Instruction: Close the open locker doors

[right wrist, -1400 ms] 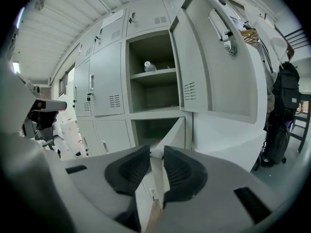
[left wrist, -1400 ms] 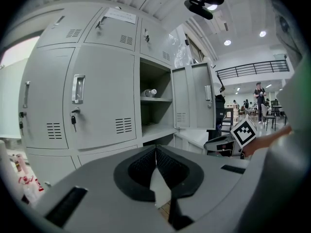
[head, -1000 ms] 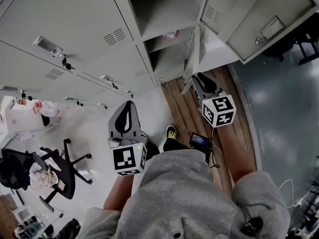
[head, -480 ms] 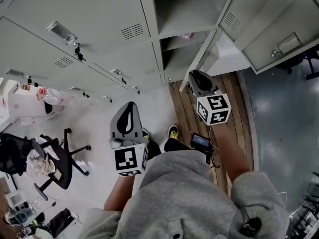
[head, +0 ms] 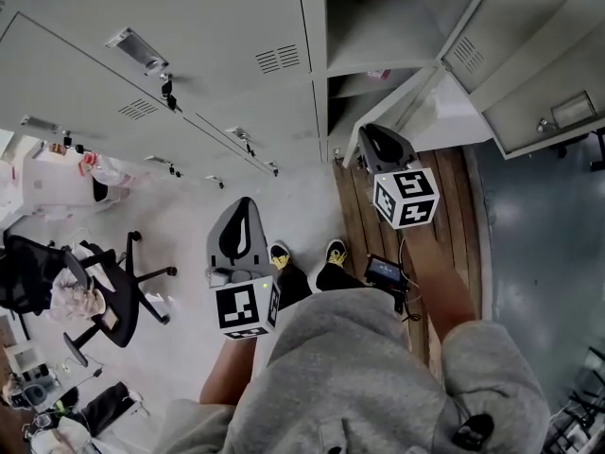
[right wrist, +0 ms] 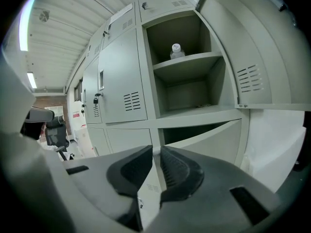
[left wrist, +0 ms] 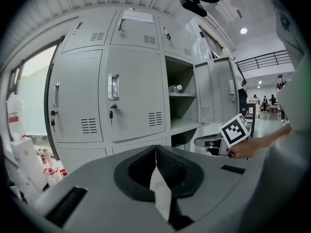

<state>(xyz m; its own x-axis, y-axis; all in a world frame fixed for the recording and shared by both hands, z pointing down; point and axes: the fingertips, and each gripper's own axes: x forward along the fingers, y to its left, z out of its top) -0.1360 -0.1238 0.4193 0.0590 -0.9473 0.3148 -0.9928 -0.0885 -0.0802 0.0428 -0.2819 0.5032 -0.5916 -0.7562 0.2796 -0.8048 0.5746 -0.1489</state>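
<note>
A bank of grey lockers (head: 217, 74) fills the top of the head view. The upper locker (right wrist: 187, 76) stands open with a small bottle (right wrist: 176, 51) on its shelf, its door (head: 534, 69) swung far out to the right. Below it, the lower locker door (right wrist: 206, 140) is ajar, with a dark wedge of gap above it. My right gripper (head: 376, 142) is shut and empty, its tip close to that lower door's edge (head: 392, 116). My left gripper (head: 240, 214) is shut and empty, held low in front of the shut lockers (left wrist: 131, 98).
A wooden floor strip (head: 378, 225) runs below the open lockers. A black office chair (head: 99, 287) and cluttered goods stand at the left. The person's feet (head: 302, 258) are between the grippers. A small device (head: 386, 272) lies on the wood.
The head view has swung so the lockers slid right. My right gripper has moved up toward the lower door, which now lies closer to the locker front. The left gripper has barely moved.
</note>
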